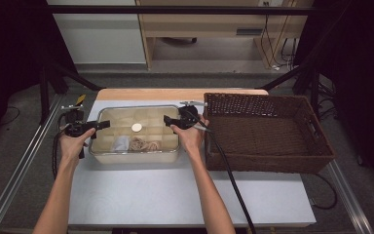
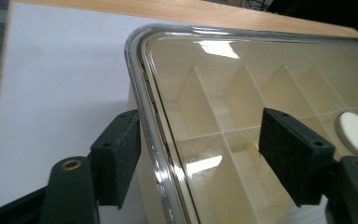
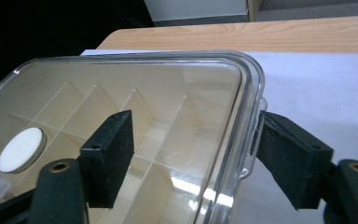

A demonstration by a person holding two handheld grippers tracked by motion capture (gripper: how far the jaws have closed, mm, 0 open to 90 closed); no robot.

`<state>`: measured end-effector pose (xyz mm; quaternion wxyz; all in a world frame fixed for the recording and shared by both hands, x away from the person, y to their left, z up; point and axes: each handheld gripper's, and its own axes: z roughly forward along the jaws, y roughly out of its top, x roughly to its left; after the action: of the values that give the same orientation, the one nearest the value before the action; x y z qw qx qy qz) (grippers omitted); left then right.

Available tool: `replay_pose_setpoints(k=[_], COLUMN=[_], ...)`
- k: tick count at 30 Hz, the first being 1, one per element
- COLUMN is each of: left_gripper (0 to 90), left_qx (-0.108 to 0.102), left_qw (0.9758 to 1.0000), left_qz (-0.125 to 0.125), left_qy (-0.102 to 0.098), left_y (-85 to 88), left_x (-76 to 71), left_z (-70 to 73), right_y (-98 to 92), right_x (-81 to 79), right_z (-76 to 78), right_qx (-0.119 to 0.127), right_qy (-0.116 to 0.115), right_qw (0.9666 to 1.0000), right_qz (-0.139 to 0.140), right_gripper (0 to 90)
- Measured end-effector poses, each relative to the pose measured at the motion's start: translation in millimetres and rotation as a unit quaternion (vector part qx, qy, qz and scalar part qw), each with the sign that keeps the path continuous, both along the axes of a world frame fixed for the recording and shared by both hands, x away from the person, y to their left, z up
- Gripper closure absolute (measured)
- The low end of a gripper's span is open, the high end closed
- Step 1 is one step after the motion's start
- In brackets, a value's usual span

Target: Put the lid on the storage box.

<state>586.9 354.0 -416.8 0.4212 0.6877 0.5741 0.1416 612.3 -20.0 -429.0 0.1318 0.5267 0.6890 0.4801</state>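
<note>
Black tongs are straddling the two short ends of a clear-lidded organiser box (image 1: 135, 134): the left tongs (image 1: 96, 127) are standing with their jaws spread wide, one pad outside the box's rim and one above the lid, neither pressing on it, as the left gripper view shows (image 2: 200, 154). The right tongs (image 1: 168, 122) are standing the same way at the opposite end, jaws apart, one pad over the lid and the other just beside a small tab at the box's rim; whether that pad is touching the tab I cannot tell (image 3: 193, 156). A person's left hand (image 1: 73, 144) and right hand (image 1: 191, 136) are gripping the tools, forearms coming in from the near edge. Inside the box, cream dividers are forming compartments; a white round disc (image 1: 136, 127) is sitting near the middle, and a pale tangle of string-like pieces (image 1: 143, 144) is lying in a near compartment. The box is resting on the white counter (image 1: 175, 195), just beside a dark brown wicker basket (image 1: 321, 151) to its right.
</note>
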Motion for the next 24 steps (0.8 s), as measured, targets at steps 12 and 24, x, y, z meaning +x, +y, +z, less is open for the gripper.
replay_pose_setpoints(k=[12,24], left_gripper=[32.8,42.1], left_qx=[0.007,0.015], left_qw=[0.9996,0.9966], left_qz=[0.011,-0.025], left_qy=[-0.026,-0.077], left_y=[3.8,-14.9], left_x=[-14.3,-58.4], left_z=[17.5,51.5], right_y=[-3.8,-23.3], right_x=[-5.9,-41.9], right_z=[14.7,57.0], right_qx=[-0.003,-0.033], right_qy=[-0.043,-0.066], right_qw=[0.9990,0.9964], right_qz=[-0.012,0.042], right_gripper=[30.3,55.4])
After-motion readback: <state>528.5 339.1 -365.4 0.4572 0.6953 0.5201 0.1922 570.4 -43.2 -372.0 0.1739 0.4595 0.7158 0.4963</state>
